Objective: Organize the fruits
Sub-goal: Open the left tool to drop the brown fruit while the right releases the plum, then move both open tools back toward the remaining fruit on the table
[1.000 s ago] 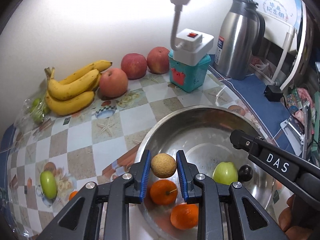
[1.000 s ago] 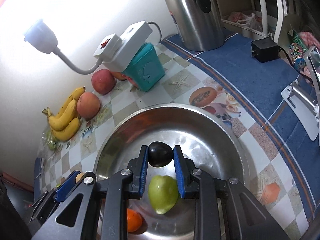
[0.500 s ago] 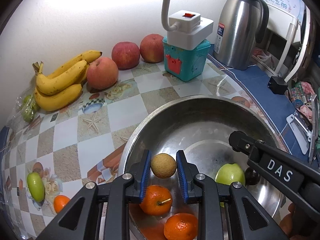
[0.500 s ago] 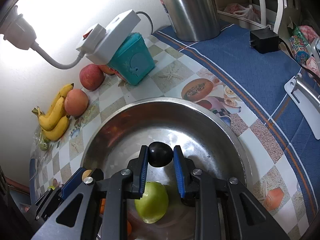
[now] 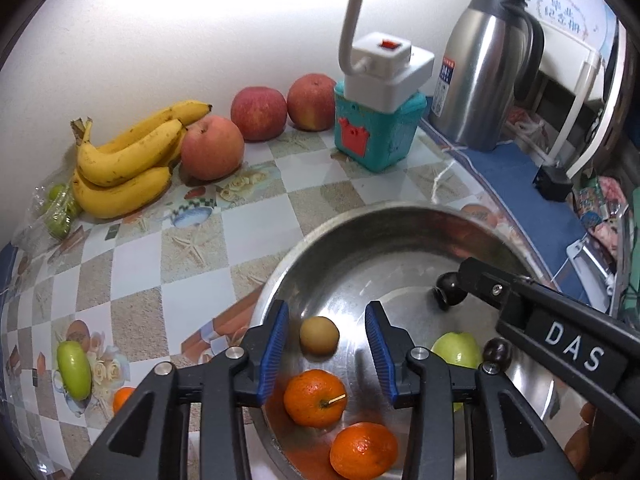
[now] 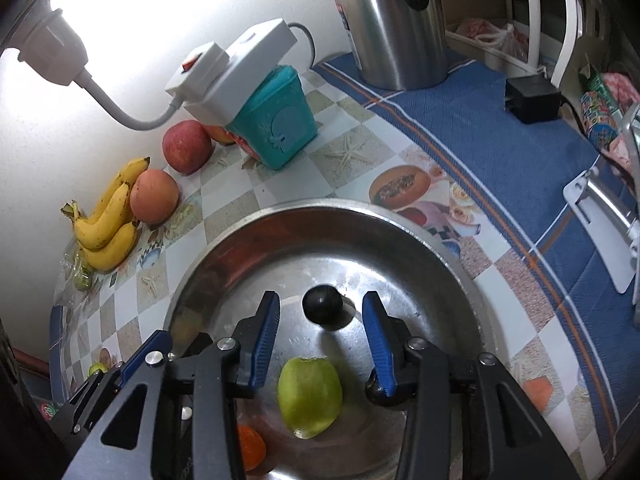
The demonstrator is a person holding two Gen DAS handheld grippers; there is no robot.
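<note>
Left claw [image 5: 327, 344], low centre of its view: blue pads spread wide, gripping nothing. A small tan fruit [image 5: 319, 335] sits between them on the bowl [image 5: 360, 224] floor, clear of both pads; reads as just let go. Below it, two oranges [image 5: 315, 398].

Right claw [image 6: 320, 334], low centre of its own view: pads likewise apart, empty. A dark plum [image 6: 322, 304] rests in the gap on the steel, touching neither. A green fruit [image 6: 310, 396] lies nearer the camera, a second dark one [image 6: 380, 394] tucked under the right pad.

Bowl is evidently the collecting place. Still out on the worktop [image 5: 132, 256]: bananas [image 5: 128, 160] and apples [image 5: 258, 112] upper left, against the wall.

Writing: "DAS" [image 5: 574, 346] on the right tool, lower right of the left view. Kettle [image 5: 488, 84] label unreadable.
</note>
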